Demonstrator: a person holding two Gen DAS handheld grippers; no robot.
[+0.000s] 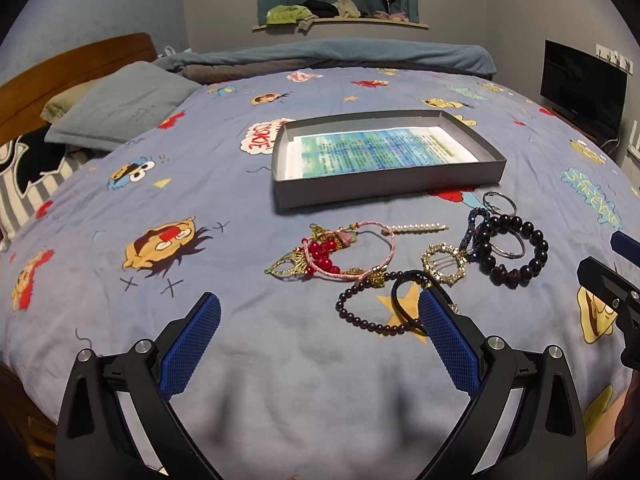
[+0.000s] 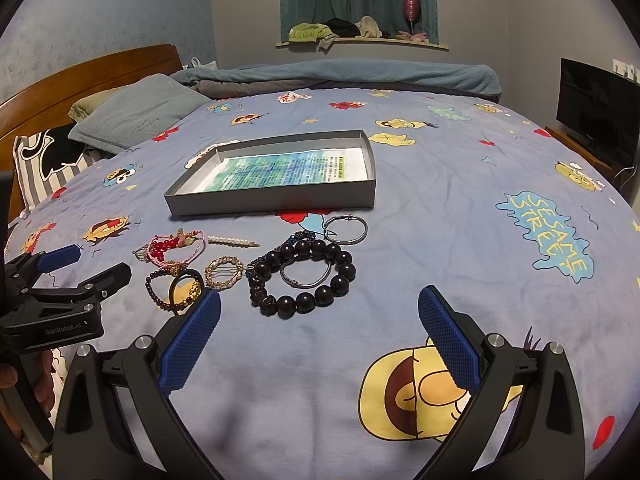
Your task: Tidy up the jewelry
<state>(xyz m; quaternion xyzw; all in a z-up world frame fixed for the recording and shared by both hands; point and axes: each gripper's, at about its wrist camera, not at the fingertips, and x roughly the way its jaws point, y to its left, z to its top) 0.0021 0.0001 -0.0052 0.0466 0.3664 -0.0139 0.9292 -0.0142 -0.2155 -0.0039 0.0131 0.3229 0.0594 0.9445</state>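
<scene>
Jewelry (image 1: 400, 260) all loose on the bed, box bare: sorting looks not yet begun.

In the left wrist view, the pieces lie in a cluster on the bedspread (image 1: 160, 320) just in front of the grey box (image 1: 384, 192), which holds only a printed sheet; the left hand-held gripper (image 1: 320, 312) hangs released, jaws spread, gripping nothing. In the right wrist view, the big black bead bracelet (image 2: 302, 276), silver hoop (image 2: 346, 230) and pearl clip (image 2: 232, 241) rest outside the box (image 2: 272, 202); the right hand-held gripper (image 2: 320, 310) is likewise released and empty. Every piece appears left to place.

Home bedroom, bed (image 1: 200, 184), pillow (image 1: 120, 104), headboard (image 1: 60, 68), television (image 2: 596, 108)
</scene>
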